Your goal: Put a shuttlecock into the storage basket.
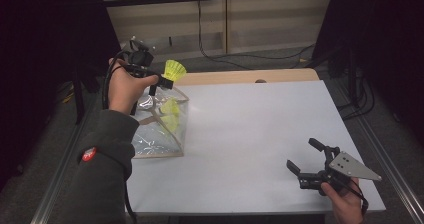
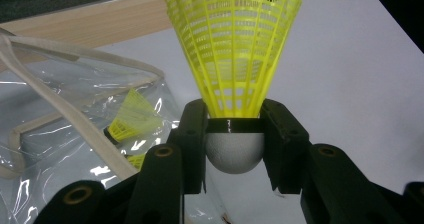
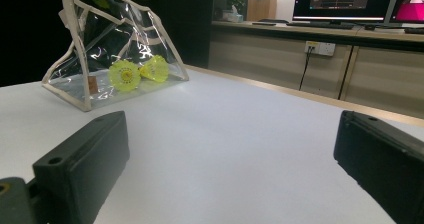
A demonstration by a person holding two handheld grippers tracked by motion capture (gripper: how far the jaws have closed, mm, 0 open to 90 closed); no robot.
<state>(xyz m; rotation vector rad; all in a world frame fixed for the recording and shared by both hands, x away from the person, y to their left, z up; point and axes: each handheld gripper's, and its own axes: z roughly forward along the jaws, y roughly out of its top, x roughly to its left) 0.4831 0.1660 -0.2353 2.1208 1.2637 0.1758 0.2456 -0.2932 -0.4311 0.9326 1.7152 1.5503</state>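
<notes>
The left gripper (image 2: 234, 134) clamps a yellow shuttlecock (image 2: 235, 49) by its white cork, skirt pointing away, above the clear bag (image 1: 160, 129) on the table (image 1: 250, 134); the right gripper (image 1: 306, 160) rests apart, jaws wide.

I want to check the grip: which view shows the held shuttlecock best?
The left gripper view: the yellow shuttlecock fills it, its white cork clamped between the jaws. The high view shows it small, above the clear bag.
</notes>
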